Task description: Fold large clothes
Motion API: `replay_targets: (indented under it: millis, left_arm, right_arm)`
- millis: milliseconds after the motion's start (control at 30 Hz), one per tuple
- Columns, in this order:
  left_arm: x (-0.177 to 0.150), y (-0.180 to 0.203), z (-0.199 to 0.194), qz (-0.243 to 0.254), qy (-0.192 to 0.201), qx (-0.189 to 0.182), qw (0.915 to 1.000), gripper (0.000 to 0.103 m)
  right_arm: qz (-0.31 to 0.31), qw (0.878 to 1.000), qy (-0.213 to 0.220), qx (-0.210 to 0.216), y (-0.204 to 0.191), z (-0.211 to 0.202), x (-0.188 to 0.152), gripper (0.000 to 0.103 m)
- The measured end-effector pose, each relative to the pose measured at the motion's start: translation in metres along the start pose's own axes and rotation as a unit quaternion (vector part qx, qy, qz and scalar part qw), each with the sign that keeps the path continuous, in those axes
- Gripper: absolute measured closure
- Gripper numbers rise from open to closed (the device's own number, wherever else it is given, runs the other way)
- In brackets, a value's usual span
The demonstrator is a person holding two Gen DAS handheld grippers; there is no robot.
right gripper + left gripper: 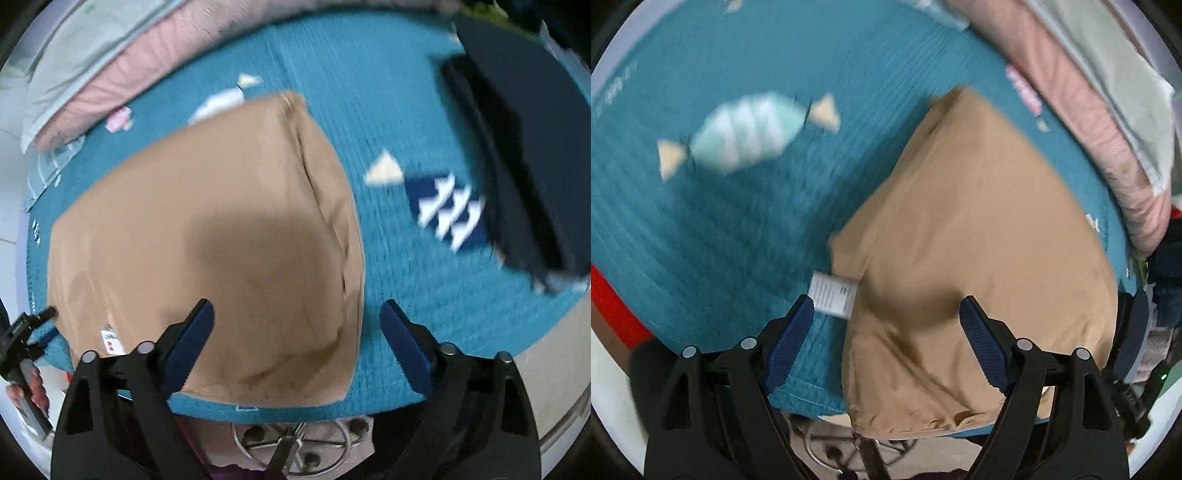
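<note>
A tan garment (pixel 967 236) lies folded flat on a teal quilted mat (pixel 746 206), with a white care label (pixel 833 295) sticking out at its left edge. My left gripper (pixel 886 317) hangs open above the garment's near left part, nothing between its blue pads (pixel 790 339). In the right wrist view the same tan garment (pixel 207 236) fills the middle, a small white tag (pixel 110 341) near its lower left corner. My right gripper (pixel 297 321) is open over the garment's near right edge, holding nothing. Both views are blurred.
Folded pink and pale grey bedding (pixel 1100 110) lies along the far side of the mat. A dark navy folded stack (pixel 524 155) sits at the right. A stool base (pixel 288 443) stands below the near edge. A hand (pixel 29 391) holds the other gripper at lower left.
</note>
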State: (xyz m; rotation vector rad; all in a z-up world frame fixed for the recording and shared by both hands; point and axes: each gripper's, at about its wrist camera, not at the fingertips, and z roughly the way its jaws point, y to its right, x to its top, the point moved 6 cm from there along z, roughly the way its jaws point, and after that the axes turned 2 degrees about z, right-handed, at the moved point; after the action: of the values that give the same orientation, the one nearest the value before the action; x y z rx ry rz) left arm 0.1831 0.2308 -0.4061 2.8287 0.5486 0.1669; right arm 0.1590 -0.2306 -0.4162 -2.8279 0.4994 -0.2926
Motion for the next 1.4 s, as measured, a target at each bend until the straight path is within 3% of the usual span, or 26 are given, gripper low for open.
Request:
replay_targets:
  millis: [33,100,133,167,200,233,400,700,833,1000,1067,1100,1133,1167,1267,1400]
  left_arm:
    - [-0.002,-0.004,0.006,-0.012,0.000,-0.010,0.9999,0.024]
    - [0.000,-0.007,0.009,-0.027,0.009,-0.029,0.9991,0.057]
    - [-0.001,-0.005,0.010,-0.038,0.007,-0.051,0.9980,0.078]
    - [-0.001,-0.003,0.010,-0.042,0.008,-0.051,0.9978,0.083]
    - [-0.001,-0.001,0.008,-0.035,0.015,-0.041,0.9984,0.084]
    - [-0.001,0.001,0.007,-0.027,0.018,-0.035,0.9989,0.088]
    - [-0.007,0.021,-0.017,0.034,0.036,0.006,0.9988,0.089]
    - [-0.035,0.041,-0.039,0.060,0.007,-0.007,0.9982,0.088]
    - [-0.052,0.030,-0.011,0.039,-0.024,-0.008,0.9989,0.088]
    - [-0.060,0.016,0.018,0.035,-0.039,0.022,0.9984,0.087]
    - [-0.059,0.018,0.005,0.048,-0.030,0.043,0.9975,0.077]
    - [-0.059,0.022,-0.002,0.061,-0.026,0.050,0.9966,0.074]
    - [-0.059,0.025,-0.008,0.074,-0.020,0.055,0.9955,0.063]
    - [-0.058,0.028,-0.023,0.094,0.002,0.068,0.9932,0.052]
    - [-0.057,0.036,-0.049,0.115,0.044,0.086,0.9887,0.052]
    - [-0.057,0.057,-0.068,0.135,0.080,0.066,0.9854,0.053]
  right_arm:
    - [0.013,1.000,0.000,0.024,-0.001,0.002,0.000,0.048]
    - [0.039,0.998,-0.002,0.042,0.001,0.008,0.002,0.058]
    - [0.050,0.998,0.000,0.045,0.001,0.009,0.004,0.061]
    - [0.060,0.997,0.003,0.054,0.001,0.010,0.006,0.066]
    - [0.073,0.995,0.003,0.064,0.002,0.012,0.007,0.082]
    - [0.080,0.994,0.006,0.070,0.001,0.011,0.008,0.087]
    - [0.057,0.995,0.039,0.065,-0.005,-0.019,0.015,0.092]
    - [0.039,0.997,0.048,0.040,0.011,-0.048,0.028,0.092]
    - [0.059,0.998,0.027,0.013,0.027,-0.021,0.023,0.092]
    - [0.051,0.998,0.001,-0.023,0.030,0.013,0.004,0.089]
    - [0.038,0.999,0.005,-0.034,0.028,0.007,0.001,0.080]
    - [0.035,0.998,0.002,-0.047,0.029,0.001,0.001,0.068]
    - [0.038,0.998,0.005,-0.053,0.030,-0.006,-0.001,0.056]
    - [0.041,0.998,0.013,-0.050,0.031,-0.013,-0.001,0.054]
    - [0.043,0.996,0.064,-0.043,0.031,-0.045,-0.001,0.054]
    - [-0.003,0.990,0.135,-0.035,0.012,-0.073,-0.002,0.054]
